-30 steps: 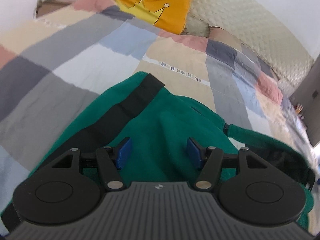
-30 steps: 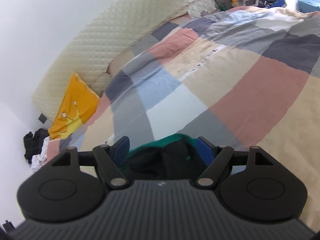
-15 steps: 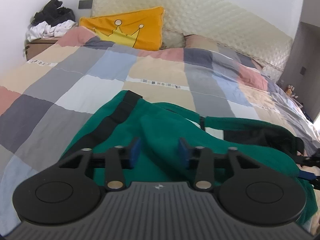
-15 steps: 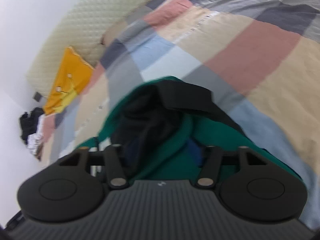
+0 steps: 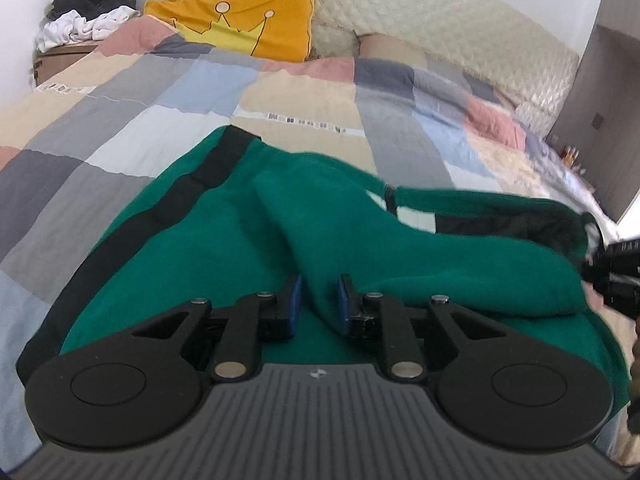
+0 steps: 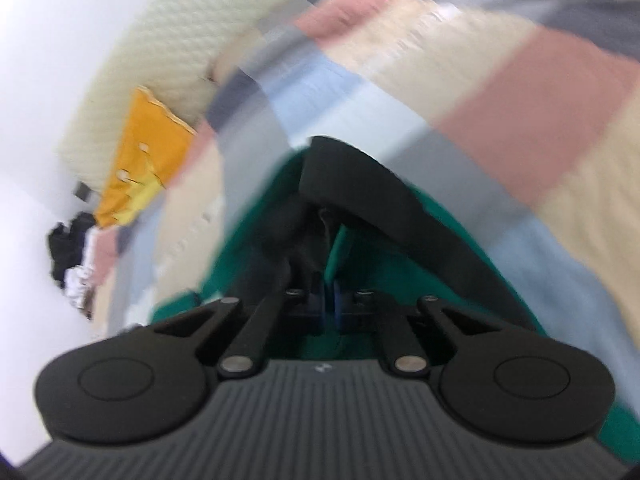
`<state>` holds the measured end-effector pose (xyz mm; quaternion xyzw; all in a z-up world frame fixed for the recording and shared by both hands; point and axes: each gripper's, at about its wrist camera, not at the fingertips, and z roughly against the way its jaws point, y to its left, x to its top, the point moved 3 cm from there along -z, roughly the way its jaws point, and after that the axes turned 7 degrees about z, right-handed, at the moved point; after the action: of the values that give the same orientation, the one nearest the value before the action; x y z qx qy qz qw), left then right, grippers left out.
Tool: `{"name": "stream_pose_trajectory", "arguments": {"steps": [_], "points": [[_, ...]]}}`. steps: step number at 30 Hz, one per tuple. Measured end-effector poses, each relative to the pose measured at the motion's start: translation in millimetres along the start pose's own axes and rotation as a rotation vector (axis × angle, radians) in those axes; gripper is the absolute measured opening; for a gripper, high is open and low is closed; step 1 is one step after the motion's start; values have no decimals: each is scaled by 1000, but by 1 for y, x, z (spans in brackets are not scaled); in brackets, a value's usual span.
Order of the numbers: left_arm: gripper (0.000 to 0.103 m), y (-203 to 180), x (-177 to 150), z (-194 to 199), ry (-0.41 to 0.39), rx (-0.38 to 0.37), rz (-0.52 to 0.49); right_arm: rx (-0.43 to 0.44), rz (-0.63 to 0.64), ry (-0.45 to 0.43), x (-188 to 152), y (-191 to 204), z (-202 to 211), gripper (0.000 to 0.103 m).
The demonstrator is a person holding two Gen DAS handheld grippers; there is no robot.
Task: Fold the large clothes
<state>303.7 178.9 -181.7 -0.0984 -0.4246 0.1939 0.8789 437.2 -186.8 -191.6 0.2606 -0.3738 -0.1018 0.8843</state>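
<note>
A green garment (image 5: 224,240) with black stripes lies bunched on the checked bedspread (image 5: 100,120) of a bed, near the foot edge, well apart from the orange pillow (image 5: 256,28) by the padded headboard (image 5: 440,20). The left gripper (image 5: 318,296) has just been closing, and its blue pads (image 5: 294,300) now pinch a raised ridge of the green cloth between them. The right gripper (image 6: 327,306) has its pads pressed almost together on a thin fold of the same garment, where green cloth meets a black band (image 6: 400,208); that view is blurred. In the left view the right gripper shows at the right edge, at the far end of the garment. A heap of dark and white clothes (image 5: 84,12) sits on a box past the bed's far left corner.
</note>
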Motion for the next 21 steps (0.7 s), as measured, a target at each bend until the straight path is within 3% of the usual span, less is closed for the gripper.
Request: {"name": "stream_pose_trajectory", "arguments": {"steps": [4,8,14,17,21], "points": [[24,4,3,2,-26,-31,26,38,21,-124,43,9,9,7],[24,10,11,6,-74,-45,60,-1,22,-219,89,5,8,7],[24,16,18,5,-111,-33,53,-105,-15,-209,119,-27,-35,7],[24,18,20,-1,-115,-3,34,-165,-60,-161,115,-56,-66,7],[24,23,20,-12,-89,-8,42,-255,-15,-98,98,-78,-97,7]]}}
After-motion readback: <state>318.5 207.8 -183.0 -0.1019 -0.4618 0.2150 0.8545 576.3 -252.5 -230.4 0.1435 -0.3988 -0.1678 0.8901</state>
